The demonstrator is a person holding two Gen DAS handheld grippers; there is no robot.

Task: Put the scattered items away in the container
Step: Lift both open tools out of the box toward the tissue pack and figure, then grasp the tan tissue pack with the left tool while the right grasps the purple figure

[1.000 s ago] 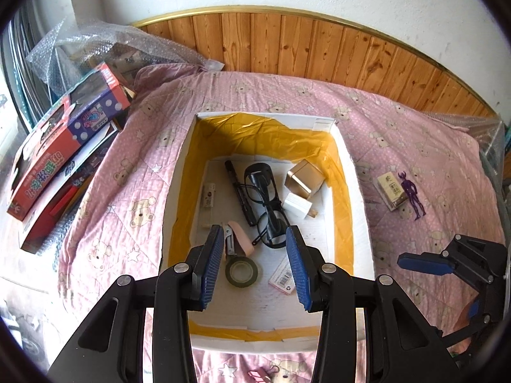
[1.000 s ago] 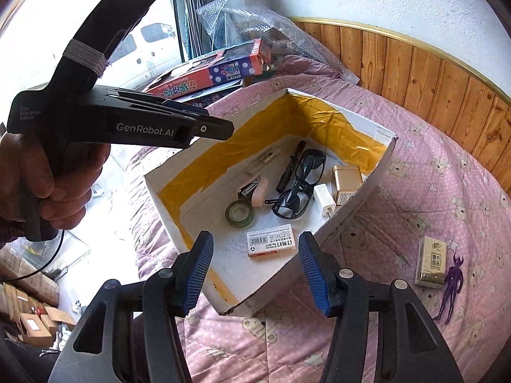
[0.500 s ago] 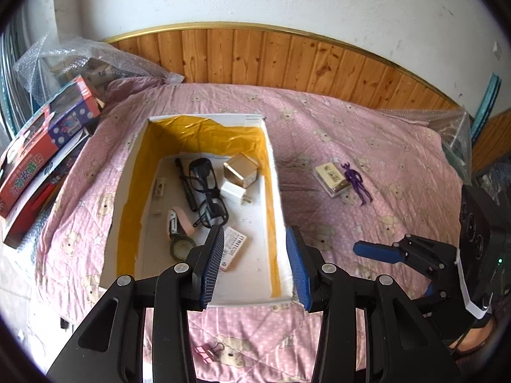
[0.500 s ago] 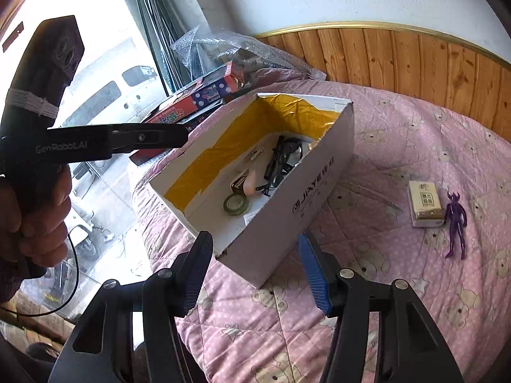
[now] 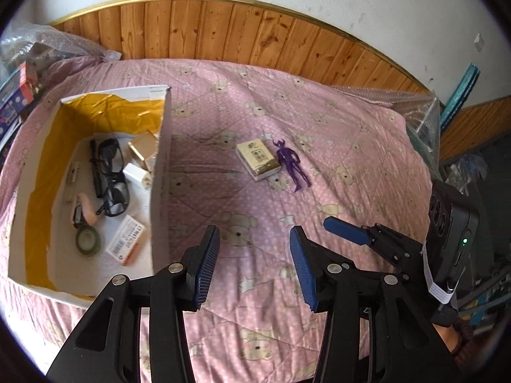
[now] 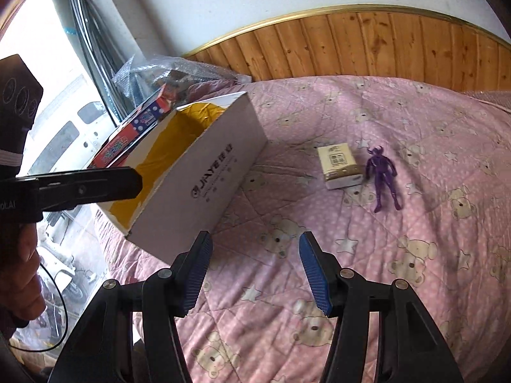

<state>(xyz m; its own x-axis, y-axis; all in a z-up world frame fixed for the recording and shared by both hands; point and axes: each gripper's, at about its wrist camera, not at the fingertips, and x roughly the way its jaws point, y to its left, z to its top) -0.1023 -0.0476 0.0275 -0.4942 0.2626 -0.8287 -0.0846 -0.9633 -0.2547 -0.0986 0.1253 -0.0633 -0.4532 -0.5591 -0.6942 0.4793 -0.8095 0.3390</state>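
On the pink quilt (image 5: 335,146) lie one purple figure (image 5: 293,166) and one small box (image 5: 258,160); both grippers' jaws gape empty, the left's opening.

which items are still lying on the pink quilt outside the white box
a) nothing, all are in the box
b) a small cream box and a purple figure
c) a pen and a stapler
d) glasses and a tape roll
b: the small cream box and the purple figure lie side by side on the pink quilt, apart from the white box, which already holds the glasses and tape roll.

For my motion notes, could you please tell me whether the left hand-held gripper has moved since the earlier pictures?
Yes. The left hand-held gripper has swung right, off the white box and over the pink quilt, jaws opening and empty.
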